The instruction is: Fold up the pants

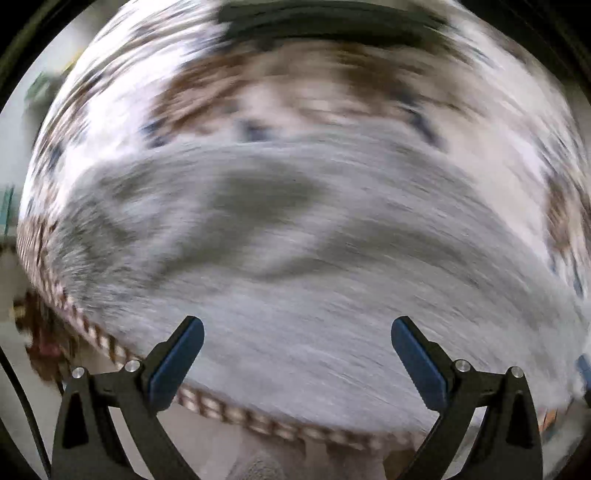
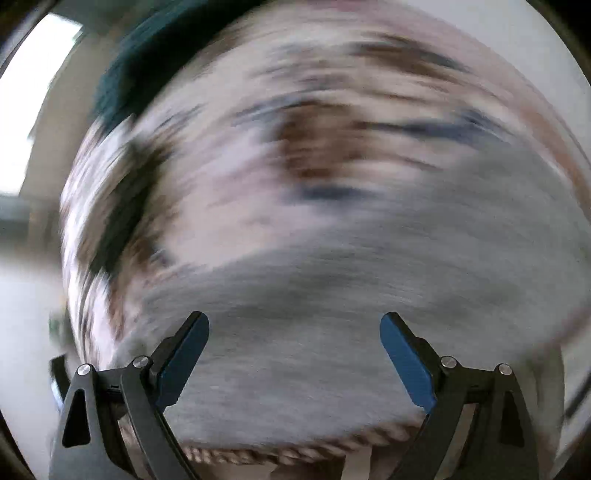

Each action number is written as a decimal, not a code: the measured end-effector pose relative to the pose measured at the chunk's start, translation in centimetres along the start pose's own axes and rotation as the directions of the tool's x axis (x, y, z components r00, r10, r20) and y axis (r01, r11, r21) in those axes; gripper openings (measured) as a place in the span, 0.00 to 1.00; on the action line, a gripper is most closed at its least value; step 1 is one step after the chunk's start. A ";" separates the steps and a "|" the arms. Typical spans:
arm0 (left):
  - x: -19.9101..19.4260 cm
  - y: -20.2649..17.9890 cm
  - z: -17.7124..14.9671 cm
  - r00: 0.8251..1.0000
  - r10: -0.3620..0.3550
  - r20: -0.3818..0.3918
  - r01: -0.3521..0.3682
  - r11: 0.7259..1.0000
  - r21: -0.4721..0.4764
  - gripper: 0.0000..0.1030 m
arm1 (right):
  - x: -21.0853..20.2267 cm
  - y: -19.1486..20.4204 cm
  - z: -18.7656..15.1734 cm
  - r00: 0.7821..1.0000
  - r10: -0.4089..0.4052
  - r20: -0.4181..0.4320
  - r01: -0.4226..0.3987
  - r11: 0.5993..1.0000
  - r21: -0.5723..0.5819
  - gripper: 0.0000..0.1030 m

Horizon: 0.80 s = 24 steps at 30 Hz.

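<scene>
Both views are heavily motion-blurred. The grey pants point(image 1: 295, 258) lie spread on a patterned white, brown and blue cloth point(image 1: 258, 96) that covers the surface. My left gripper point(image 1: 297, 328) is open and empty, hovering above the pants near their front edge. In the right wrist view the grey pants point(image 2: 351, 295) fill the lower half. My right gripper point(image 2: 294, 323) is open and empty above them. Folds in the pants show as darker patches, but their layout is too blurred to tell.
The patterned cloth point(image 2: 314, 147) has a braided brown-and-white edge point(image 1: 236, 413) at the front, which also shows in the right wrist view point(image 2: 295, 450). A dark object point(image 1: 332, 18) lies at the far side. A dark teal shape point(image 2: 140, 66) sits at the far left.
</scene>
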<state>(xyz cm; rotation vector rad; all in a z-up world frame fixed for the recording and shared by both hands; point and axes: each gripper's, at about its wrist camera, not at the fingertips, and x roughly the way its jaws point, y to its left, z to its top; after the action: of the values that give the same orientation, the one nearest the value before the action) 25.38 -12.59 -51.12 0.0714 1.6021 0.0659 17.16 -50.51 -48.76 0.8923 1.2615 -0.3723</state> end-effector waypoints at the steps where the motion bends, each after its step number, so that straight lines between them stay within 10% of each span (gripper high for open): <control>1: -0.4 -2.0 -0.8 1.000 -0.012 -0.001 0.012 0.999 0.041 1.00 | -1.2 -4.4 -0.1 1.000 -0.009 0.019 0.007 0.996 0.094 0.93; 8: -0.1 -18.9 -4.4 0.989 -0.067 -0.135 0.109 0.936 0.335 1.00 | -2.6 -25.1 -0.8 0.992 0.046 0.113 -0.092 0.893 0.441 0.93; 15: 1.3 -29.4 -6.9 0.993 -0.016 -0.114 0.073 0.850 0.521 1.00 | 1.9 -31.2 0.6 0.926 0.268 0.267 -0.374 0.755 0.539 0.80; 19: 0.6 -31.8 -7.2 0.996 -0.003 -0.091 0.052 0.841 0.539 1.00 | 0.7 -29.8 2.0 0.900 0.267 0.344 -0.408 0.793 0.452 0.65; 24: 1.5 -32.3 -6.5 0.997 0.022 -0.074 0.020 0.850 0.527 1.00 | -0.1 -27.2 3.6 0.924 0.234 0.303 -0.336 0.874 0.351 0.64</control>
<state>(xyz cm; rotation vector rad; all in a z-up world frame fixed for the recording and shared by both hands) 18.68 -44.65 -55.20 0.5046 1.6588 -0.3815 0.78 -70.23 -58.61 1.3186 0.8099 -0.4963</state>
